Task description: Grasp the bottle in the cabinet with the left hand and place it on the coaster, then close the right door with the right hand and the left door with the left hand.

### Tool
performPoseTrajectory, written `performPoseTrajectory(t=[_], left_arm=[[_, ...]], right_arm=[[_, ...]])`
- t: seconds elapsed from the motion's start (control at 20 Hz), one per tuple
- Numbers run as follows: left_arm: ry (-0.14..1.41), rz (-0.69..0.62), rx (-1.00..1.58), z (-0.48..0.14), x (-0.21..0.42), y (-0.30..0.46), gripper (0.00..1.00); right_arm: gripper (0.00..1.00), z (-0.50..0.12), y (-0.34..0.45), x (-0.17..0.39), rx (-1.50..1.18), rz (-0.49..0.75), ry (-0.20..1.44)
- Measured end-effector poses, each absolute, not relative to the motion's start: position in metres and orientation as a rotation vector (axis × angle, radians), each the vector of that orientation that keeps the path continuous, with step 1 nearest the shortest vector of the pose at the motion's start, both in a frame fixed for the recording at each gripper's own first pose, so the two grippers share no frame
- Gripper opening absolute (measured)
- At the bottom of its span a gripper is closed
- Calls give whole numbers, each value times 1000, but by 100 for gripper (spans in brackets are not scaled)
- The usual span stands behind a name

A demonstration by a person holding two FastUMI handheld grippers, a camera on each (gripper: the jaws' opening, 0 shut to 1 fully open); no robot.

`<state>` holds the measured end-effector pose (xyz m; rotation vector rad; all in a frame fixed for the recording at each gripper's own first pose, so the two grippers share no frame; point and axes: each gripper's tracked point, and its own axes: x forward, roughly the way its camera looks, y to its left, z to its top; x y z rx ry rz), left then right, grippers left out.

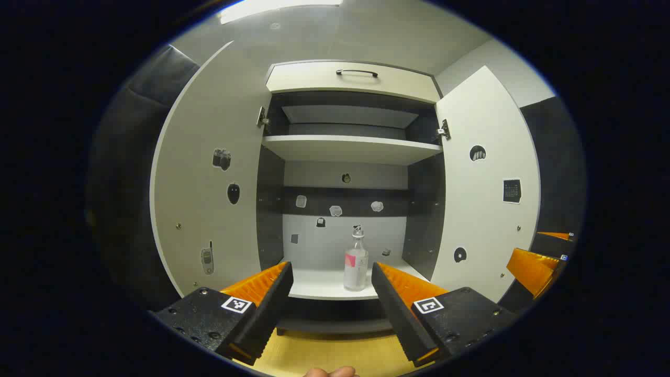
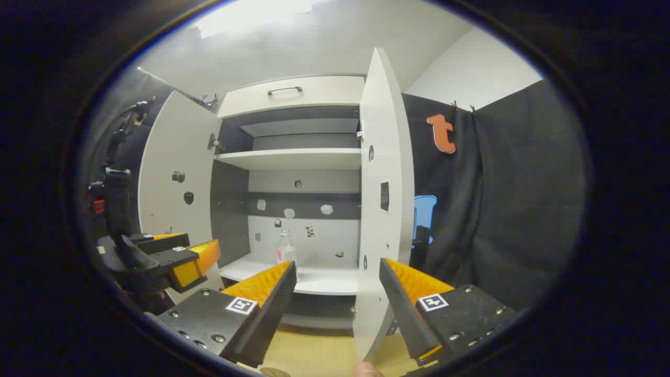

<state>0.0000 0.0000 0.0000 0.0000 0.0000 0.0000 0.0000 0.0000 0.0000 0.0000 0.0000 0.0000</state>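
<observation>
Closest in, left gripper [image 1: 332,277] with fingers spread wide, holding nothing, aimed at the cabinet. Right gripper [image 2: 337,277] also spread wide and empty, with the edge of the right door [image 2: 379,209] standing between its fingers, not pinched. Farther back, bottle [image 1: 356,262] upright on the bottom shelf [image 1: 319,285], near its front edge, a bit right of middle. Left door [image 1: 209,173] swung wide open too. Nothing done yet, by the look of it. Still to do: grab bottle, set on coaster, shut both doors.
</observation>
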Motion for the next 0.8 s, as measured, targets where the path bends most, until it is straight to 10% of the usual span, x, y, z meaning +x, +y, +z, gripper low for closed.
performPoseTrajectory(t=[0.8], left_arm=[[23, -37, -1, -7, -2, 1, 96]], right_arm=[[96, -6, 0, -14, 12, -41, 27]])
